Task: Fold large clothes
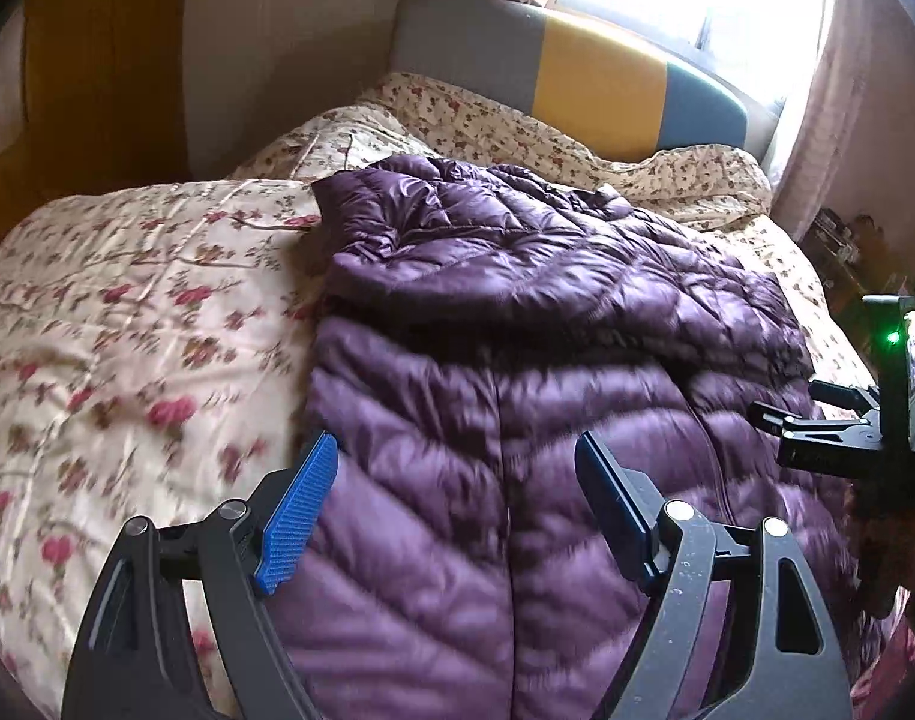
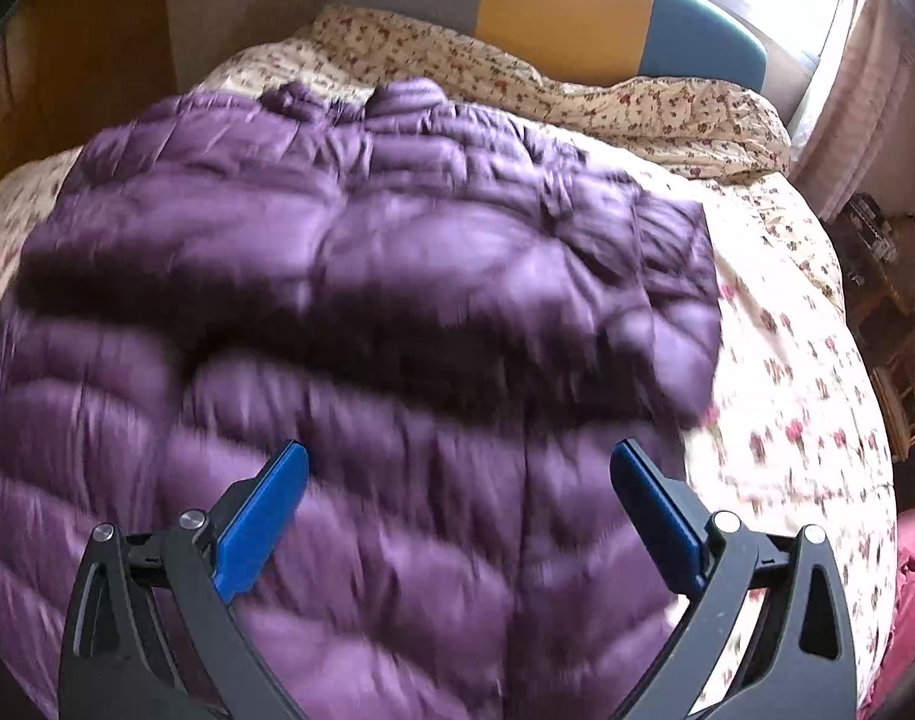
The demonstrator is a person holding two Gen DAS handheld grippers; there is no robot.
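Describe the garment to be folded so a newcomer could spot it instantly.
Start at the bed with the grey, yellow and blue headboard. On its cream floral quilt lies a purple quilted down jacket. It is the only shiny, plain, puffy item; everything around it is flower-printed.

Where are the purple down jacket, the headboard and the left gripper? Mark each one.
purple down jacket (image 1: pixel 517 324): left wrist view, quilted middle.
headboard (image 2: pixel 565 12): right wrist view, yellow panel.
left gripper (image 1: pixel 457 516): left wrist view, midway between the open fingertips.

Home bedroom: bed (image 1: pixel 127 312), padded headboard (image 1: pixel 577 78), curtained window (image 1: pixel 727 6).
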